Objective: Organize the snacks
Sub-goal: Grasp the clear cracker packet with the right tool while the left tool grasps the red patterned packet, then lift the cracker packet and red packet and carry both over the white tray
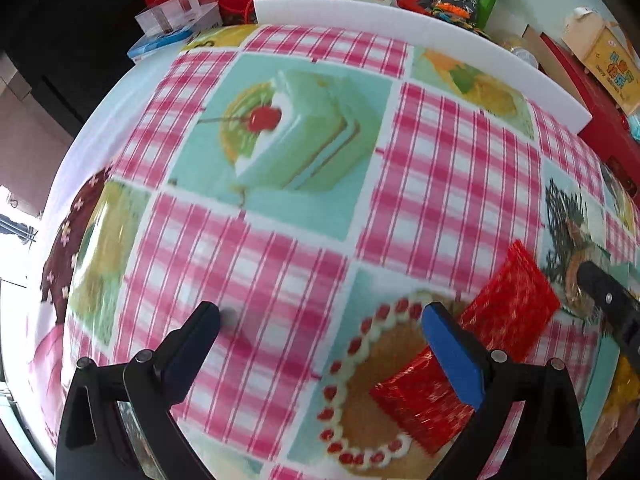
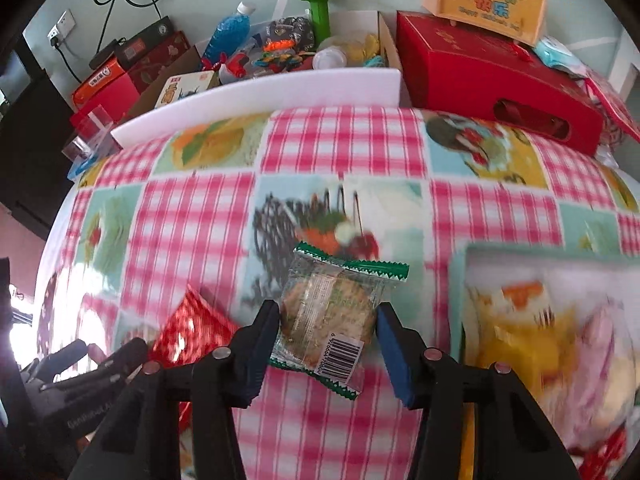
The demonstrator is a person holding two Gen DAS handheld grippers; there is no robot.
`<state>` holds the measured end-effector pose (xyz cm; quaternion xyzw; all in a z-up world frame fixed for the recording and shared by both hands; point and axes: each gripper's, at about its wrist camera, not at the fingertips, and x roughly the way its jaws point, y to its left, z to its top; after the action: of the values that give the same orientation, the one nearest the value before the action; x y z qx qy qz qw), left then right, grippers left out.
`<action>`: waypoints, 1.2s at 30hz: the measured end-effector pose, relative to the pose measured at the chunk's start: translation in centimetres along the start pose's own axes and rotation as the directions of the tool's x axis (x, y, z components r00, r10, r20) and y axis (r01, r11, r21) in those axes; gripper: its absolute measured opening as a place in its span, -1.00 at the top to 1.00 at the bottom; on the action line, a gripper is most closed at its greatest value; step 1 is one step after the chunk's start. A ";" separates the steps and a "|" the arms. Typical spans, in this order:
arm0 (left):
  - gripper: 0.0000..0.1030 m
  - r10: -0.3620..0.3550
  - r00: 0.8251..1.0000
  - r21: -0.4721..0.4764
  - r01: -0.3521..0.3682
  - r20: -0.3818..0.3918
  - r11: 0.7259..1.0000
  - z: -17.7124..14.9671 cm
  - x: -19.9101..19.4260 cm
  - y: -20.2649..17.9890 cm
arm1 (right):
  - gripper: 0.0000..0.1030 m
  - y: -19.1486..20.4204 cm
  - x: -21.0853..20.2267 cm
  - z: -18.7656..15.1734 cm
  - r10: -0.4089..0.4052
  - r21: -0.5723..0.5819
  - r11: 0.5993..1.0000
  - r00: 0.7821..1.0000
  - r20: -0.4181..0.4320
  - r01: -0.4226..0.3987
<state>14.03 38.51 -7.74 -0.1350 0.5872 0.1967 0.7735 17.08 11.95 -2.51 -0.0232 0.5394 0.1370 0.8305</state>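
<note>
Holding a clear cookie packet (image 2: pixel 328 316) with green edges, the right claw (image 2: pixel 328 344) squeezes it from both sides, just above the table (image 2: pixel 340 144) with its pink checked cloth. The left claw (image 1: pixel 320 344) is spread wide with nothing in it. A shiny red snack packet (image 1: pixel 472 352) lies on the cloth, partly behind its blue finger (image 1: pixel 452 356).
</note>
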 end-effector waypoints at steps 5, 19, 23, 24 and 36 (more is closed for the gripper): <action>-0.96 -0.011 1.000 0.013 0.012 -0.015 1.000 -3.4 -1.1 -0.4 | -0.02 0.1 -1.4 -2.6 -0.040 -0.025 0.999 0.999 -0.001 0.040; -0.92 -0.115 0.993 0.015 0.115 0.007 0.993 -8.1 -6.3 -5.4 | -0.02 -1.1 -3.3 -6.9 -0.024 0.028 0.999 1.000 -0.013 0.024; -0.80 -0.159 0.987 0.045 0.158 0.007 0.986 -8.7 -7.3 -7.8 | -0.02 -1.5 -3.7 -7.6 -0.010 0.039 0.999 1.000 -0.015 0.011; -0.79 -0.163 0.987 0.053 0.163 0.001 0.985 -9.0 -7.3 -8.5 | -0.02 -1.6 -3.7 -7.7 -0.006 0.040 0.999 1.000 -0.016 0.006; -0.72 -0.073 0.997 0.157 0.074 -0.015 0.985 -10.0 -6.7 -14.6 | -0.02 -1.6 -4.1 -8.2 0.001 0.040 0.999 1.000 -0.014 0.000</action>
<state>10.71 20.23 -4.34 -0.0962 0.5991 0.1205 0.7857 8.68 8.02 -2.40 -0.0073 0.5477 0.1261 0.8271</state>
